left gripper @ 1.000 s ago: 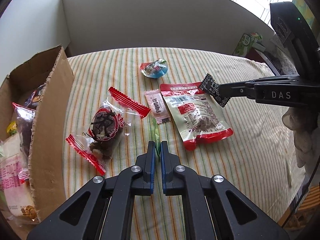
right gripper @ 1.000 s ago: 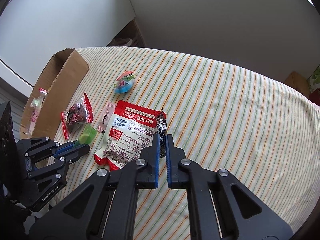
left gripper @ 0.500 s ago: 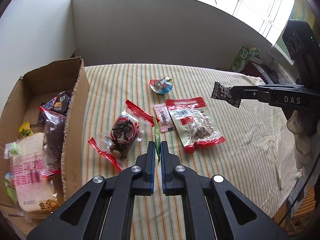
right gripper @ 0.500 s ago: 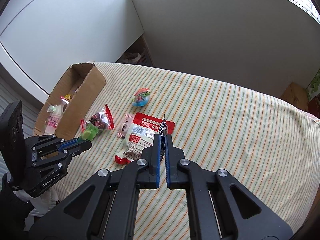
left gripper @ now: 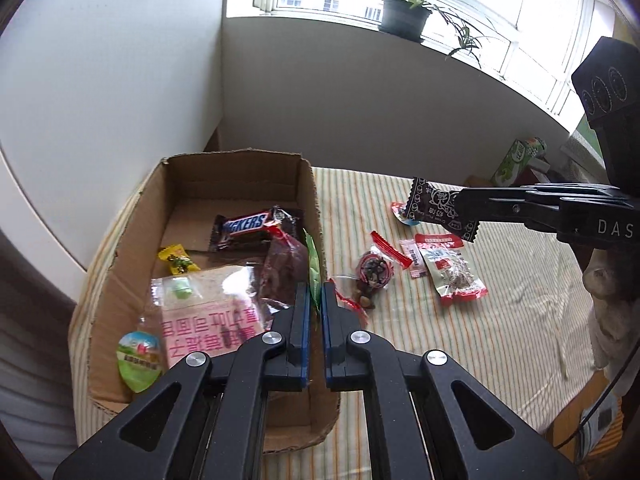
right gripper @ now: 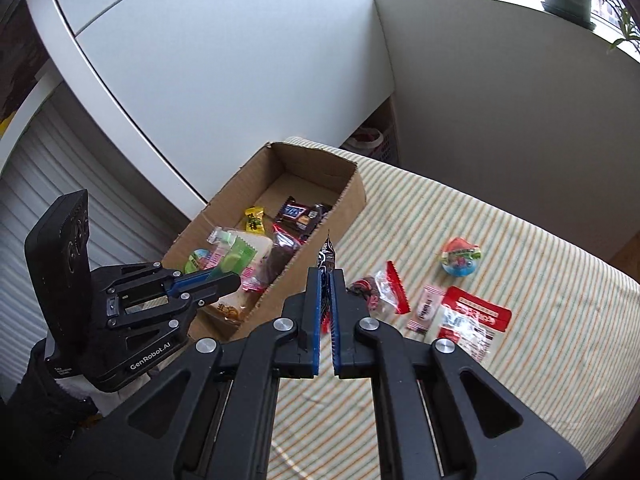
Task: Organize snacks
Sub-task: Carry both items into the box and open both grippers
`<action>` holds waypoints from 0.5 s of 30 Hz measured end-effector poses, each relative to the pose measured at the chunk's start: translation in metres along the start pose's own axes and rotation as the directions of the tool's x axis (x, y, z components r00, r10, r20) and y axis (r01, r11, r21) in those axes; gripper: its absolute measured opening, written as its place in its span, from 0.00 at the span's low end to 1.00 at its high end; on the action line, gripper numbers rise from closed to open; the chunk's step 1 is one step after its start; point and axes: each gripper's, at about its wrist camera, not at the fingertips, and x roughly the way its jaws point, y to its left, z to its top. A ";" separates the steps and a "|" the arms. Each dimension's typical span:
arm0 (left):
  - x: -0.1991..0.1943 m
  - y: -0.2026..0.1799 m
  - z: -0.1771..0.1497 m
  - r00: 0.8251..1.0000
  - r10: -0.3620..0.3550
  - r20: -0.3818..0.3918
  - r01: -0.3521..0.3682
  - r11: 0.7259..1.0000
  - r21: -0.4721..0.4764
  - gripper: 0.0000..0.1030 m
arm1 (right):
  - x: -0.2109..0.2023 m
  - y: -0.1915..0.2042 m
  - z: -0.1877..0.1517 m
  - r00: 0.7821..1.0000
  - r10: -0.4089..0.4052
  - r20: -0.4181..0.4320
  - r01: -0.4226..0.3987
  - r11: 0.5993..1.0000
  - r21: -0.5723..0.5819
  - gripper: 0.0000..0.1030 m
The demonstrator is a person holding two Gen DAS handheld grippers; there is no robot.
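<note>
Cardboard box (left gripper: 308, 184) — landmark, open-topped, standing on the striped worktop (left gripper: 500, 328). Inside the box: Snickers bar (left gripper: 244, 226) toward the far end, small yellow packet (left gripper: 178, 260) near the left wall, dark red bag (left gripper: 286, 272) against the right wall, pink-labelled bread pack (left gripper: 208, 320) in the near half, green-lidded jelly cup (left gripper: 140, 354) at the near left corner. Left tool (left gripper: 315, 300) held above the box's right wall, near end, narrowed onto a green candy wrapper (left gripper: 313, 268) seen edge-on between the blue pads; in the right wrist view the same green candy wrapper (right gripper: 240, 258) over the box contents, pinched by the left tool (right gripper: 228, 280). Right tool (right gripper: 327, 292) held above the worktop just right of the box, closed on a black patterned candy (right gripper: 327, 258); from the left wrist view, black patterned candy (left gripper: 438, 208) jutting from the right tool (left gripper: 464, 210) toward the box. On the worktop right of the box, in order outward: clear red-ended bag of dark sweets (left gripper: 374, 274), small pink sachet (left gripper: 416, 260), red-and-white pouch (left gripper: 454, 270). Blue jelly cup (right gripper: 460, 258) farther from the box — beyond the pouch. Potted plant (left gripper: 404, 14) on the windowsill behind the box.
</note>
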 end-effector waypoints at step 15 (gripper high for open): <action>-0.020 0.067 -0.014 0.999 0.037 0.015 -0.036 0.994 -0.101 0.07 | 0.061 0.073 0.018 0.995 0.037 -0.092 -0.045 0.995 -0.086 0.04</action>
